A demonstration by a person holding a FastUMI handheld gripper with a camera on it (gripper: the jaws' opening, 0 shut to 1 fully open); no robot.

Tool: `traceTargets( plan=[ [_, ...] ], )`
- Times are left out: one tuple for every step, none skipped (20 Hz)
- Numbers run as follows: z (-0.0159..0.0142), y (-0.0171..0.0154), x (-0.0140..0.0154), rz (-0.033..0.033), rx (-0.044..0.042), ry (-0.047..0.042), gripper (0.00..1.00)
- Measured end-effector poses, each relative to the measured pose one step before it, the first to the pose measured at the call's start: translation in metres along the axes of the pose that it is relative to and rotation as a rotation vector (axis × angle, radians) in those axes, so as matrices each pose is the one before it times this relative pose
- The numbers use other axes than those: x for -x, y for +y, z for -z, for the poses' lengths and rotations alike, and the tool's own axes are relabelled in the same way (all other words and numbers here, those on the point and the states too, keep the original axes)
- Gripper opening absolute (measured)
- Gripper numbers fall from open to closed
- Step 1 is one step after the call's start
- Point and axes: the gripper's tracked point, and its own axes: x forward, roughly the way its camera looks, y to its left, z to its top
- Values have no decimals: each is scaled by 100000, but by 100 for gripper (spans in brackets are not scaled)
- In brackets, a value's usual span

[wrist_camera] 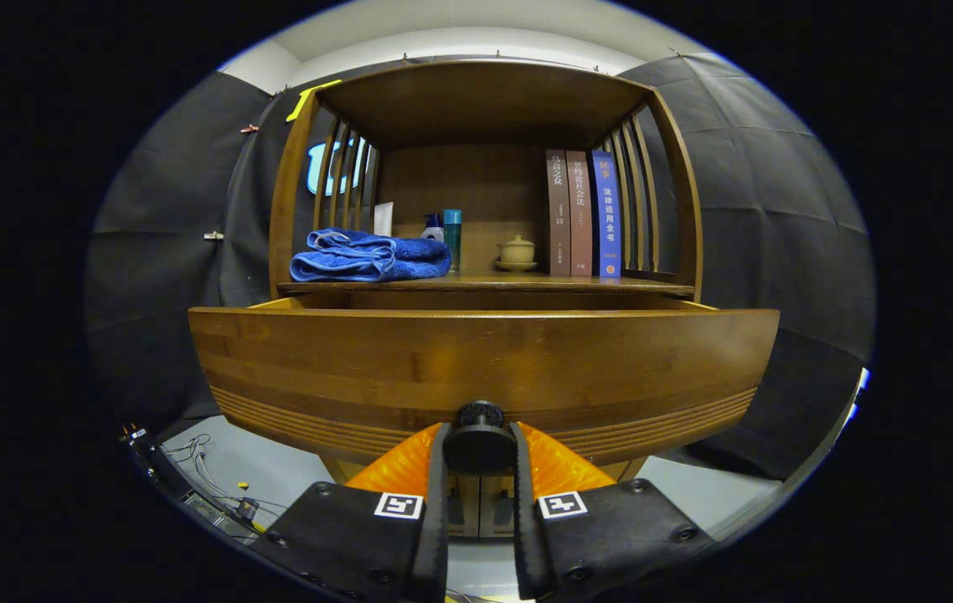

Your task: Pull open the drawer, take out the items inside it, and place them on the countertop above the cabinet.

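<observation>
Gripper [480, 448] clamping the dark round knob [480, 437] of the drawer [485, 368], both fingers [436, 469] pressing on its sides, jaws nearly closed around it. Drawer front standing pulled out toward the tongs, just beyond the fingertips, spanning wide to either side; a sliver of the drawer's side walls showing above its top edge, contents hidden behind the front panel. Countertop [485, 286] lying directly beyond and above the drawer, under a roofed wooden shelf frame with slatted sides. Resting on the countertop, beyond the tongs and to their left: folded blue towel [369, 256]. Behind the towel: white carton, spray bottle [434, 227] and teal-capped bottle [452, 237], close together. Roughly straight ahead, slightly right: small lidded cup on a saucer [517, 251]. Farther right: three upright books [582, 213] standing touching one another against the slats. Cables [217, 490] lying on the floor below and left of the tongs.
</observation>
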Motion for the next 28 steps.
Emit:
traceTargets(
  plan=[
    [267, 12, 659, 156, 183, 413, 36],
    [347, 29, 529, 30, 526, 742, 36],
    [419, -14, 490, 123, 526, 1037, 36],
    [152, -54, 417, -138, -223, -498, 36],
    [-166, -10, -113, 50, -1017, -642, 36],
    [235, 111, 292, 157, -337, 477, 36],
    [-140, -43, -23, 138, 536, -505, 36],
    [90, -81, 16, 236, -74, 234, 36],
    [-165, -65, 2, 235, -1129, -368, 36],
    [186, 127, -107, -316, -1405, 582, 39],
    [340, 319, 93, -1604, -1932, 1568, 49],
    [310, 246, -129, -1861, -2328, 1920, 59],
    [-20, 631, 370, -2223, -2522, 892, 69],
    [-345, 389, 574, -929, -1658, 804, 79],
    [-190, 16, 488, 374, -349, 123, 89],
    [-325, -205, 547, 1305, 893, 128, 99],
    [-335, -265, 603, 1726, 1720, 1200, 99],
    [-373, -162, 742, 1618, 1950, 1719, 99],
    [-316, -482, 557, 2772, 1377, 2720, 99],
    [-472, -555, 799, 2171, 145, 2793, 99],
    [-1052, -350, 695, 2199, -318, 782, 99],
    [-1477, -635, 589, 3082, -485, 366, 100],
    [-1736, -585, 585, 3038, -514, 269, 99],
    [-1156, -179, 161, 1203, -252, 566, 99],
    [-1257, 105, -9, 214, -534, 1804, 99],
    [-1299, 112, -59, 659, -430, 1896, 99],
    [-1245, 38, -105, 884, 270, 1743, 99],
    [-1365, -109, -424, 1523, 911, 1620, 99]
  ],
)
